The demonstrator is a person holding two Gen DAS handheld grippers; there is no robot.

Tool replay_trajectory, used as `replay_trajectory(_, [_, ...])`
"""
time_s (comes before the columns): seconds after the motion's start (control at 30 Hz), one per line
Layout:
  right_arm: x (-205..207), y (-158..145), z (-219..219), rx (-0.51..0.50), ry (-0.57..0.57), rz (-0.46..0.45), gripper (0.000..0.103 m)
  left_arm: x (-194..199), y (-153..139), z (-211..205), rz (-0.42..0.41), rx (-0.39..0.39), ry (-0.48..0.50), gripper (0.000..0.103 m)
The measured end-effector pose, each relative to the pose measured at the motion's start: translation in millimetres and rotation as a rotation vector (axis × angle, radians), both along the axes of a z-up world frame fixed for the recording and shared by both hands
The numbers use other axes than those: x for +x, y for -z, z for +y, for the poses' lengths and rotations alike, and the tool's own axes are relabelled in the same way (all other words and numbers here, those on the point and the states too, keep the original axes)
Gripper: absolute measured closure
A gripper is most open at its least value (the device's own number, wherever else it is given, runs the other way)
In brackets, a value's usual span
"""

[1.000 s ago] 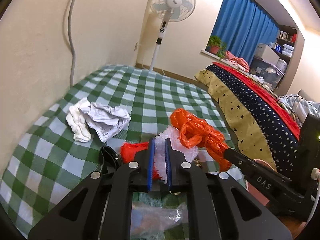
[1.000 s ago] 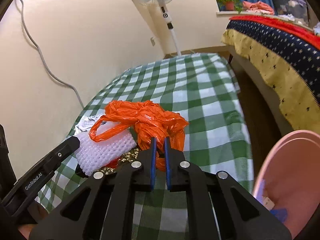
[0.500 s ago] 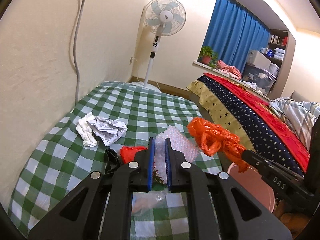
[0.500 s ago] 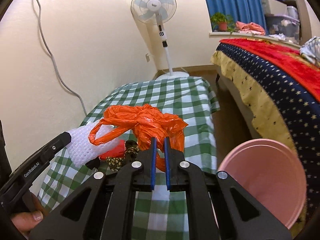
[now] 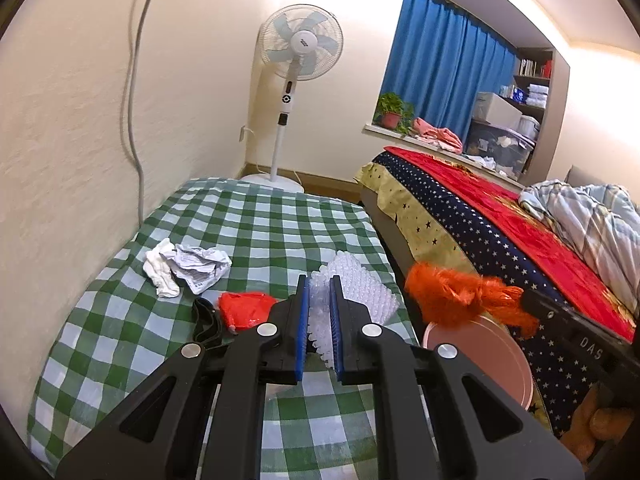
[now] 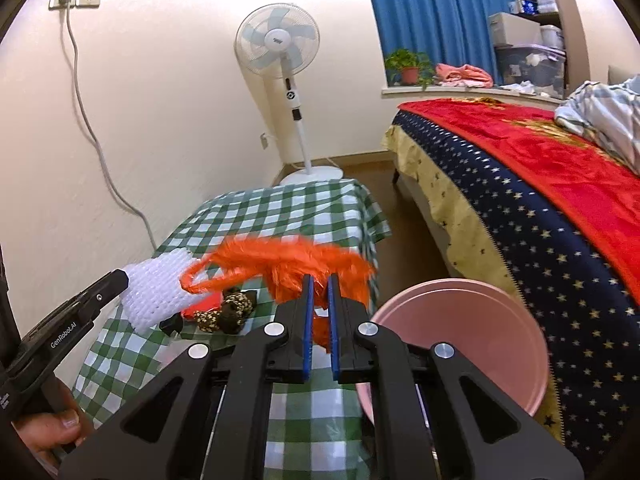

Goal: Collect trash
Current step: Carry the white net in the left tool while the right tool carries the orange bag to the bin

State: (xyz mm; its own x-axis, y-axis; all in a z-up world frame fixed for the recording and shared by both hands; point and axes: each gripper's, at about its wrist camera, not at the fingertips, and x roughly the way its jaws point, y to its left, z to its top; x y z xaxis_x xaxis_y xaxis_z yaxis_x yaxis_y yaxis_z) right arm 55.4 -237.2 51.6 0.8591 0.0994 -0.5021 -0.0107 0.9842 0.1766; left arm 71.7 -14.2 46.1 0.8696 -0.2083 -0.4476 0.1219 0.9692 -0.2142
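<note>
My left gripper (image 5: 319, 292) is shut on a white foam net (image 5: 352, 286) and holds it above the green checked table (image 5: 256, 224); the net also shows in the right wrist view (image 6: 154, 292). My right gripper (image 6: 320, 280) is shut on an orange plastic bag (image 6: 288, 262), held up near the table's right edge; the bag shows blurred in the left wrist view (image 5: 456, 300). A pink bin (image 6: 480, 304) stands on the floor just right of the table, below the bag. Crumpled paper (image 5: 200, 266), a white sock (image 5: 160, 272) and a red wrapper (image 5: 244, 308) lie on the table.
A black band (image 5: 204, 320) and a brown patterned scrap (image 6: 230, 310) lie on the table. A bed with a starry cover (image 5: 500, 240) is to the right. A standing fan (image 5: 296, 60) is beyond the table. A wall runs along the left.
Both grippers have risen and pulled back from the table with their loads. The orange bag has moved right, towards the pink bin, apart from the foam net.
</note>
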Motion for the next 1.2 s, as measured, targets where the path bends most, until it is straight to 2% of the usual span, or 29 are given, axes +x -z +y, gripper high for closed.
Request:
replay_trajectory(0.23, [-10,-3,-18,-0.003,0.048,-0.001,0.103,0,0,-9,0.007,0.005,0.021,0.093])
replay_trajectory(0.4, [-7,9,-29,0.037,0.051,0.027,0.103,4,3,-13,0.015,0.002,0.031,0.093])
replay_trajectory(0.67, [-9,-4,-50,0.051,0.092,-0.011,0.103,9,7,-23,0.018,-0.006,0.059,0.093])
replay_trajectory(1.03, [-14,-6,-70,0.066,0.124,-0.031,0.102,11,19,-71,0.018,0.020,0.191,0.093])
replay_trajectory(1.2, [-19,-10,-75,0.056,0.145,-0.047,0.098,13,22,-93,0.012,-0.011,0.268,0.092])
